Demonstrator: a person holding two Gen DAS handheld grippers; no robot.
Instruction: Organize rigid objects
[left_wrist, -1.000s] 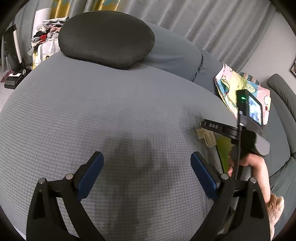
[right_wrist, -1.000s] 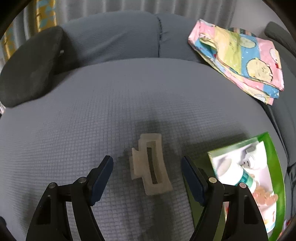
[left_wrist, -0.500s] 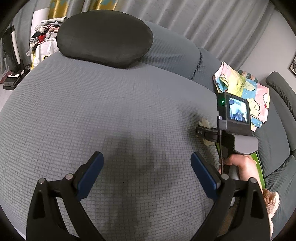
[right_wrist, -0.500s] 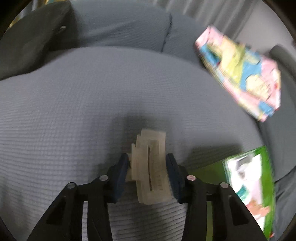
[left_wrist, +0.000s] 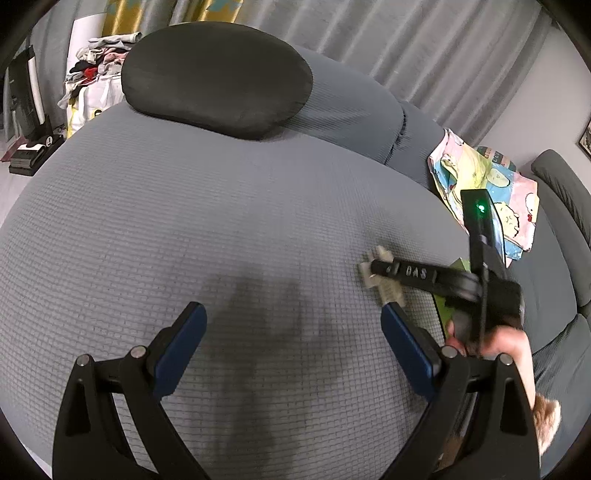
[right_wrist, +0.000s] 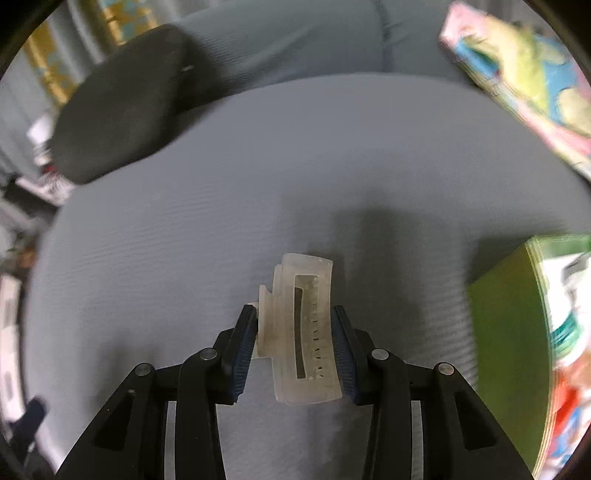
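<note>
Gripping one translucent hair claw clip (right_wrist: 301, 328) between both pads, the right gripper (right_wrist: 295, 347) is closed on it just above the grey sofa seat (right_wrist: 221, 192). Spread wide and holding nothing, the left gripper (left_wrist: 291, 343) hovers over the same seat. One green box (right_wrist: 517, 332) lies nearby, one black cushion (left_wrist: 218, 77) and one patterned cloth (left_wrist: 487, 192) farther back, with grey curtains (left_wrist: 406, 48) behind.
</note>
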